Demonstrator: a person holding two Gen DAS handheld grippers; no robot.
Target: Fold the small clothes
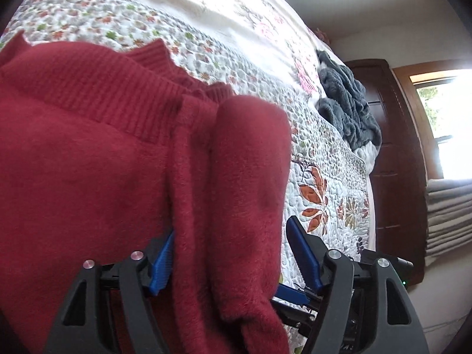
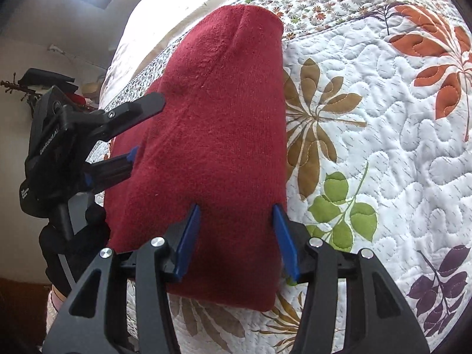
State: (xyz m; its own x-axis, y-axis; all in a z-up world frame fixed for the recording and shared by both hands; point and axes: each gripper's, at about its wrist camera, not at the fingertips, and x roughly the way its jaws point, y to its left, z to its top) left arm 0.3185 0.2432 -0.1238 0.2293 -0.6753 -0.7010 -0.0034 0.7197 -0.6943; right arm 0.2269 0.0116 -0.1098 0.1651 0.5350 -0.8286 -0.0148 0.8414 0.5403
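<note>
Bed (image 2: 383, 135): covered by a white quilt (image 1: 333, 159) printed with leaves and flowers; fills most of both views.

Sweater (image 2: 224, 147): red knit, lying on the quilt, partly folded into a long bundle. In the right wrist view it runs from 6 o'clock up to 12 o'clock. In the left wrist view its ribbed hem (image 1: 97, 88) crosses at 10 o'clock and a thick fold hangs down the centre.

Blanket (image 1: 348, 106): grey, fleecy, heaped on the bed at 2 o'clock in the left wrist view, well apart from the sweater.

Left tongs (image 1: 236, 253): blue fingers spread wide, the sweater's fold lying between them; whether they press it cannot be told. Seen again at 9 o'clock in the right wrist view, at the sweater's edge.

Right tongs (image 2: 236, 236): fingers wide apart, both tips over the sweater's near end, gripping nothing.
</note>
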